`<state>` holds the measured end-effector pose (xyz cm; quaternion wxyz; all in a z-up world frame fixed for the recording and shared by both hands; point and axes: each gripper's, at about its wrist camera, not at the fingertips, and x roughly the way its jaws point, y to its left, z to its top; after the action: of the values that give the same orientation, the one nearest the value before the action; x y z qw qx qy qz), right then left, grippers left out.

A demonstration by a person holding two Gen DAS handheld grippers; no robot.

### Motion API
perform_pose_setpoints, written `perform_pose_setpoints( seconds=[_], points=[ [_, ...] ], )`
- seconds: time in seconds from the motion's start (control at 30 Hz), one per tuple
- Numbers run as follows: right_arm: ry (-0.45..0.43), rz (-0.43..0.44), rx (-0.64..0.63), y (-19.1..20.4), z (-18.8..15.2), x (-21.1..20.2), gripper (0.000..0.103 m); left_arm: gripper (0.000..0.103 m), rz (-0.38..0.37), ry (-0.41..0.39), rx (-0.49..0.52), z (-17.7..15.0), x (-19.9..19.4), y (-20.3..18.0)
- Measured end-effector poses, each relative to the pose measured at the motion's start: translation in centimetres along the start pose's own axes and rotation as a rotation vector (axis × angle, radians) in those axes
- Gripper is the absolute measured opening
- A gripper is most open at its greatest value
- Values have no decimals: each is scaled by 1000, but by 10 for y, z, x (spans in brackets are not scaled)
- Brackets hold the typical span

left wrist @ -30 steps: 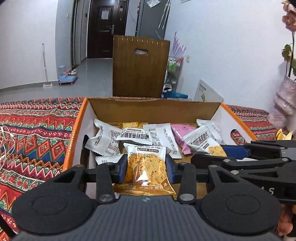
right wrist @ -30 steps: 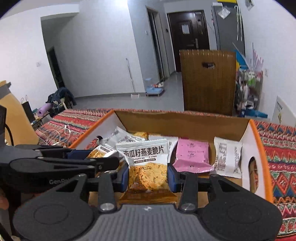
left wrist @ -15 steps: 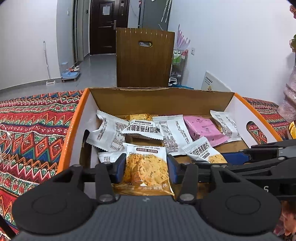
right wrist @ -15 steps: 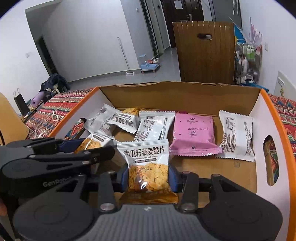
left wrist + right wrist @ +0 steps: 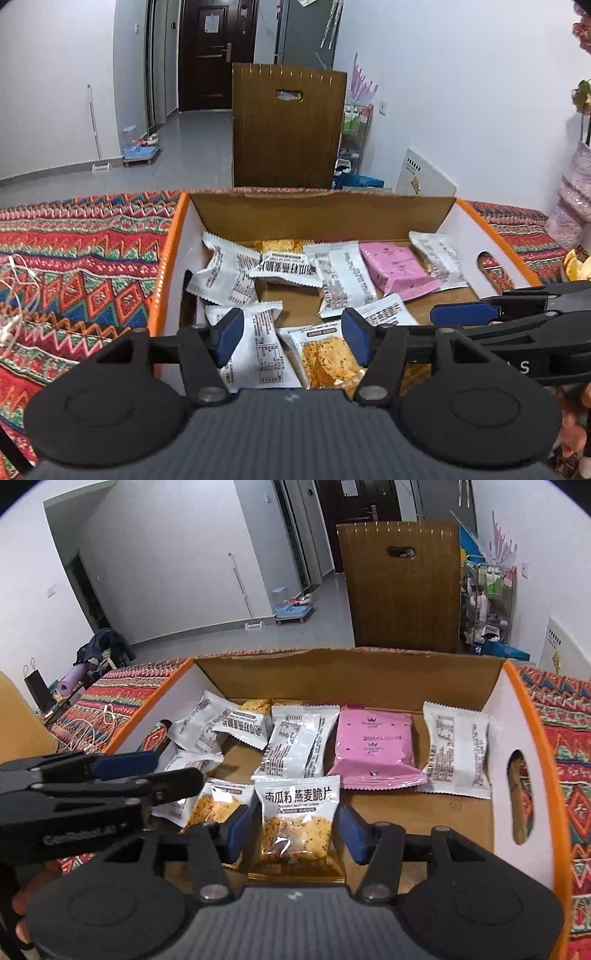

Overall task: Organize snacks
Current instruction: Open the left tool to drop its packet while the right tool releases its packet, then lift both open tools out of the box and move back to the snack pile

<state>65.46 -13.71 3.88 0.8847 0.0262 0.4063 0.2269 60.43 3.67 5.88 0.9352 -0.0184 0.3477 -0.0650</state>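
Left claw: jaws apart, clamped on nothing. It hangs over the near edge of the cardboard box; two packets lie loose between and below its pads.
Right claw: jaws apart too. The pumpkin-seed oat crisp packet sits in the gap, but a sliver of space shows at each pad, so I judge it released, not gripped.
Box: open, orange-rimmed, standing on the patterned cloth that covers the surface.
Contents, far edge: white packets toward the far left corner, a pink packet right of centre, one white packet near the right wall.
Contents, near edge: a second oat crisp packet and a white packet printed side up under the left claw.
Key relation: the packet in the right claw's gap lies straight ahead of that claw, its long axis running away from the camera, along the fingers. The right claw is plainly the nearer; the left works the left half of the box.
Bare floor: mostly in the near right quarter, ahead and right of the right claw.
Step in hand, as a guess: both packets look set down, and the claws would need to lift clear without dragging the wrappers.
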Motion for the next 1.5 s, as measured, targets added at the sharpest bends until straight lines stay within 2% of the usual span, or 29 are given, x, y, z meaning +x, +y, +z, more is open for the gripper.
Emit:
perform_pose_setpoints(
  seconds=[0.13,0.3,0.37,0.4,0.53,0.6,0.67,0.77,1.03,1.23,1.5],
  points=[
    [-30,-20,-24,6,0,-22,56,66,7,-37,2,4,-25,-4],
    [-84,-47,-41,13,0,-60,64,68,22,-76,10,4,-58,-9],
    [-107,-64,-55,16,-2,-76,74,70,25,-96,12,3,-73,-11],
    [-120,-79,-67,18,-4,-84,75,72,25,-108,13,2,-81,-12],
    [-160,-117,-85,19,-9,-116,77,76,31,-147,25,-3,-111,-17],
    [-178,-126,-84,18,-11,-131,79,81,33,-167,30,-6,-125,-20],
    [-202,-145,-91,18,-17,-147,83,82,33,-184,36,-9,-138,-23],
    [-229,-173,-100,17,-26,-169,84,82,37,-203,33,-14,-157,-26],
    [-286,-183,-104,19,-53,-216,87,91,29,-259,47,-31,-200,-39],
    [-317,-193,-136,29,-87,-244,88,95,34,-296,54,-59,-230,-50],
    [-353,-222,-186,49,-150,-277,90,97,32,-316,53,-129,-271,-67]
  ],
)
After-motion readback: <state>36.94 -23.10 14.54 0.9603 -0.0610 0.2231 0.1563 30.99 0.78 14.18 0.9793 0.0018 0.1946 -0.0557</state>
